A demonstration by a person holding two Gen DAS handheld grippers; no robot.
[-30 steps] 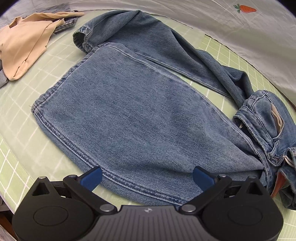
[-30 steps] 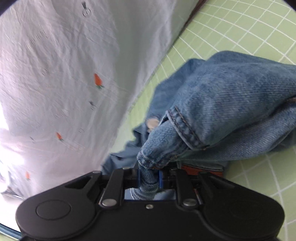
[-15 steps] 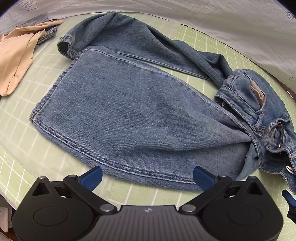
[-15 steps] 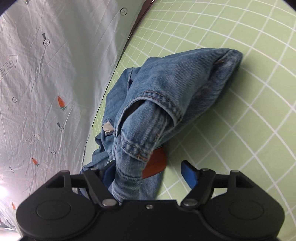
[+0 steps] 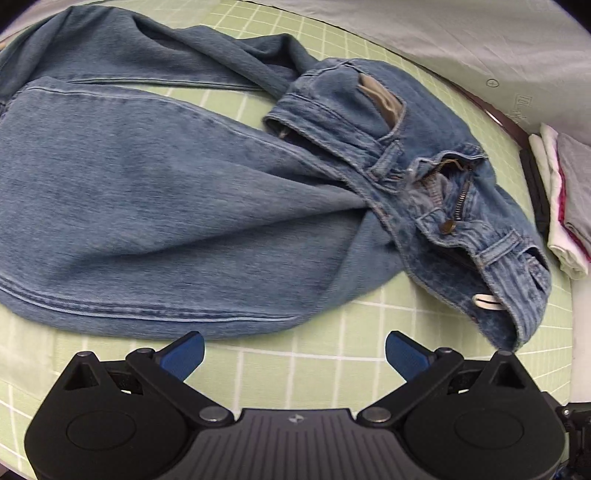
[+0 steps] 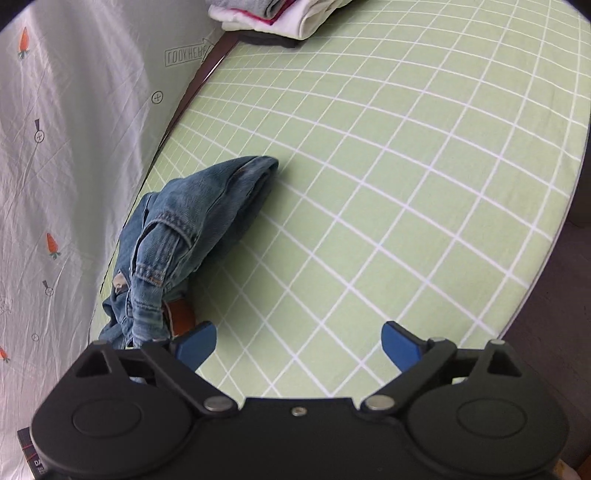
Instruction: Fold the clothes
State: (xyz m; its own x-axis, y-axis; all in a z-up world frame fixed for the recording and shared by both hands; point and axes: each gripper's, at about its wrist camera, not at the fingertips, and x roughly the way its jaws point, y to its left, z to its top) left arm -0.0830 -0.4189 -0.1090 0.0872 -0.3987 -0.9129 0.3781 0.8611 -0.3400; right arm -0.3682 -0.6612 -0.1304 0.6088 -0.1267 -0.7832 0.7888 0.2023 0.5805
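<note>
your left gripper point(image 5: 294, 352) has a matte black body with a ribbed centre plate, a small star mark, round side discs, silver pivot pins and blue finger pads point(image 5: 184, 354). your right gripper point(image 6: 298, 345) looks alike, but its centre is smooth with one small screw.

So the right gripper point(image 6: 298, 345) hangs over the green checked cloth point(image 6: 388, 184) on the counter, its blue pads point(image 6: 195, 341) wide apart and opening further, with only bare cloth between them. The jeans point(image 6: 192, 236) lie bunched in a heap along the counter's left edge, a brown leather patch point(image 6: 180, 318) showing at the near end, just beside the left pad. A stack of folded clothes point(image 6: 280, 16) sits at the far edge. Beyond the left edge hangs a pale sheet point(image 6: 74, 147) printed with little carrots.
</note>
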